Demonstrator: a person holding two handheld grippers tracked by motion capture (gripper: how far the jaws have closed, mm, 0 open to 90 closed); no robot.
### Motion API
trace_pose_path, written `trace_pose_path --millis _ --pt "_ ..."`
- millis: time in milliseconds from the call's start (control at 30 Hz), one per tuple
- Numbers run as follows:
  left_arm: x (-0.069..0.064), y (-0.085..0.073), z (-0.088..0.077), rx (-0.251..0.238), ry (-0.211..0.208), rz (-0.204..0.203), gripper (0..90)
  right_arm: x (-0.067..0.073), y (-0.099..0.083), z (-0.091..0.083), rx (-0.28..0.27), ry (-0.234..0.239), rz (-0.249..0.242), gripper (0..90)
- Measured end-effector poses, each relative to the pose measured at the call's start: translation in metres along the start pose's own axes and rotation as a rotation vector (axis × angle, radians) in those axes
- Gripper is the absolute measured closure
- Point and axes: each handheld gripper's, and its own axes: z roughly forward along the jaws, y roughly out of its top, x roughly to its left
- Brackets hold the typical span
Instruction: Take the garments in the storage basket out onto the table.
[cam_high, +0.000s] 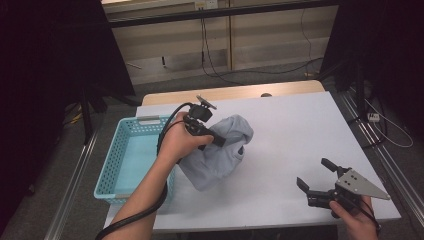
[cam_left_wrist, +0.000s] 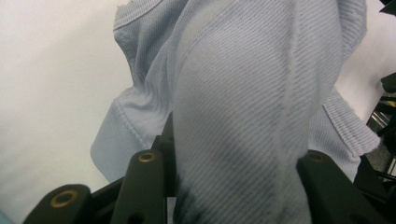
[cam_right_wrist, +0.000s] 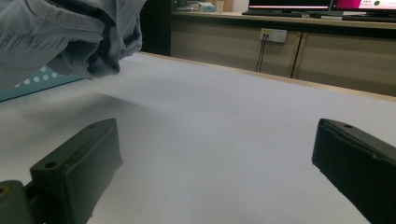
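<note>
On the white rectangular table (cam_high: 290, 130), left side: a light blue perforated plastic basket (cam_high: 116, 155), nothing visible inside. Just beside it, a pale blue ribbed cotton garment (cam_high: 220, 152), bunched and lifted, clamped in the left gripper (cam_high: 212, 137); laying-out or folding apparently remains. Right gripper (cam_high: 315, 180): jaws wide, holding nothing.

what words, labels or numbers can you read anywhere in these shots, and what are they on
None can be read.
The light blue garment, the blue basket and the table carry no visible print.
The monitors at the back show coloured screens, too small and blurred to read.
</note>
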Motion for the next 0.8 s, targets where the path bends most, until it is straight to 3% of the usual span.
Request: trace_pose_path --millis 433,800 --pt "-0.008 -0.005 0.03 0.007 0.01 0.035 59.9 0.0 0.0 0.0 0.0 0.0 0.0 0.7" --pt "-0.013 -0.01 0.047 -0.029 0.0 0.051 57.8 0.001 0.0 0.0 -0.001 0.004 -0.003 0.7"
